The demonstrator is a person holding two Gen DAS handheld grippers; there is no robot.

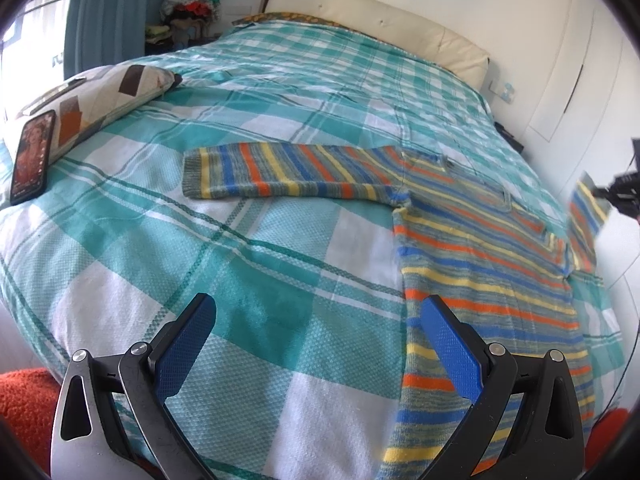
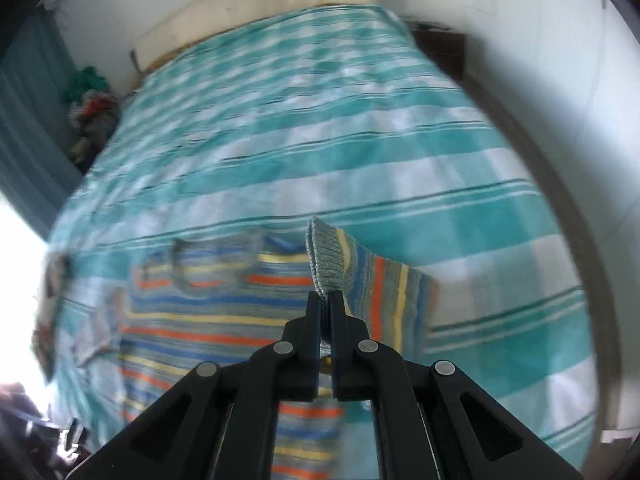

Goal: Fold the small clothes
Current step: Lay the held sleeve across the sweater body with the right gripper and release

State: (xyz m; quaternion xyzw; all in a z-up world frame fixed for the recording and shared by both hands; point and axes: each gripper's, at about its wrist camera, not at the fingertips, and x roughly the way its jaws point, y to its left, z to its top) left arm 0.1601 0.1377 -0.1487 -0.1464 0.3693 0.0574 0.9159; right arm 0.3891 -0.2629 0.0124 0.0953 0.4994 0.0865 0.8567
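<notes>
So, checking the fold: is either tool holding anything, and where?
Right tool pinches the sweater's sleeve cuff; left tool holds nothing.

A bed is covered by a teal-and-white checked bedspread (image 1: pixel 248 256), which fills most of both views. At 10 o'clock in the left wrist view, a patterned cushion (image 1: pixel 100 96) with brown and orange patches is laid on it, and a phone (image 1: pixel 32 160) with a lit screen is propped against the cushion. A cream headboard (image 1: pixel 380 20) is seen at 12 o'clock, a teal curtain (image 1: pixel 104 8) at 11 o'clock, with a pile of colourful items (image 1: pixel 192 0) beside it.
</notes>
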